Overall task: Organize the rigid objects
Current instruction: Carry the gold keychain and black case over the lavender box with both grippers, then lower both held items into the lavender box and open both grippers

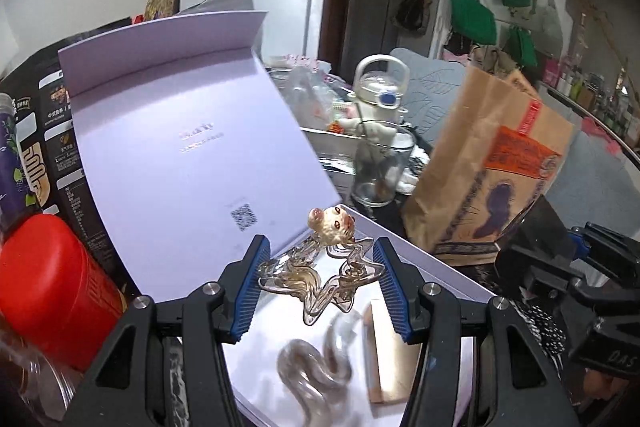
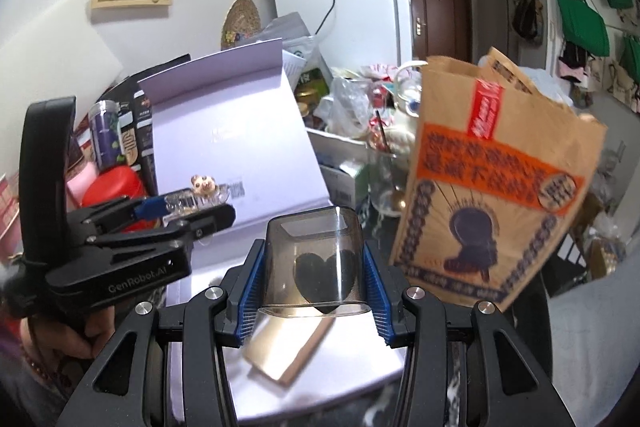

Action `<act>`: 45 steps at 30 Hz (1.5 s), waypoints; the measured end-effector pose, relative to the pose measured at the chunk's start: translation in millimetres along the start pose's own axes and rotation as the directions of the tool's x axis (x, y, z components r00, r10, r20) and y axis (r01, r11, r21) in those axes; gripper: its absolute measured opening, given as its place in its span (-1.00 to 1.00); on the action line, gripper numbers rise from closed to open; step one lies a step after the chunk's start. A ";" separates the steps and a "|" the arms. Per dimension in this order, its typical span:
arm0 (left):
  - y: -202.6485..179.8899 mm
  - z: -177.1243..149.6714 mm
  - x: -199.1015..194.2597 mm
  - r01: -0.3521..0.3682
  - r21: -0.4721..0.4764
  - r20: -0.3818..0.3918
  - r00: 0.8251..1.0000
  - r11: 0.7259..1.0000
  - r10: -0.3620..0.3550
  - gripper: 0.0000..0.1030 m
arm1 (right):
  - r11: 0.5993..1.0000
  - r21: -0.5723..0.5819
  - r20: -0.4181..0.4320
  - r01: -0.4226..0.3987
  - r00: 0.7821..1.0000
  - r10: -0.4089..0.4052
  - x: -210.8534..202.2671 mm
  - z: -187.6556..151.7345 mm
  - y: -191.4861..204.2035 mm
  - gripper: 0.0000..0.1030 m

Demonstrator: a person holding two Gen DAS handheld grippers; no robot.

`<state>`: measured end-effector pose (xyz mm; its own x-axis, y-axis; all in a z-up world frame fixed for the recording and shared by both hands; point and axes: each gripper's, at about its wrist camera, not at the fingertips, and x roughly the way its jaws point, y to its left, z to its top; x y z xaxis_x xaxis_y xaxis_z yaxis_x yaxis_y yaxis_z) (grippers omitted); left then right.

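Observation:
My left gripper (image 1: 320, 275) is shut on a clear star-shaped glass dish (image 1: 320, 277) with a small cream animal figurine (image 1: 332, 224) on its far rim. It holds the dish above an open white box (image 1: 424, 259) with its lid (image 1: 192, 131) standing up. The left gripper and the dish (image 2: 196, 203) also show in the right wrist view, at left. My right gripper (image 2: 314, 279) is shut on a smoky clear cup (image 2: 316, 267) with a black heart on it, held above the box's front part (image 2: 352, 355).
A brown paper bag (image 2: 492, 187) stands right of the box. A flat tan card (image 2: 288, 347) lies inside the box. A red tin (image 1: 56, 291) and dark packages (image 1: 52, 131) sit to the left. A glass jar (image 1: 380, 167) and clutter stand behind.

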<state>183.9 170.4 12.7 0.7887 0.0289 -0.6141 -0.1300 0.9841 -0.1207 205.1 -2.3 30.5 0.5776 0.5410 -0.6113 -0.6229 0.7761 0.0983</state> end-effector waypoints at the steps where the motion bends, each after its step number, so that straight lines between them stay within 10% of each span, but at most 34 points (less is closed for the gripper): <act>1: 1.4 -0.2 1.5 -0.003 -0.001 -0.003 1.000 1.000 0.003 0.03 | 1.000 -0.003 -0.005 0.001 1.000 -0.002 3.8 2.1 0.3 -0.11; 25: 8.6 -20.4 66.1 -0.122 0.068 -0.148 0.980 0.990 0.131 0.03 | 0.999 0.019 -0.142 -0.035 0.989 0.038 78.2 -18.1 -10.6 -0.11; 39: 10.6 -23.0 77.3 -0.079 0.051 -0.211 0.974 0.996 0.088 0.03 | 0.999 0.004 -0.207 -0.047 0.977 0.047 98.4 -29.5 -2.6 -0.10; 45: 6.2 -22.2 81.5 -0.121 0.084 -0.237 0.962 0.989 0.138 0.03 | 0.999 0.018 -0.205 -0.042 0.978 0.045 95.3 -27.4 -6.1 0.16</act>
<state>234.0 175.0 -55.4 0.5981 0.1217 -0.7921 -0.1736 0.9846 0.0202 249.5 35.6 -50.0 0.4286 0.4969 -0.7546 -0.6367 0.7587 0.1379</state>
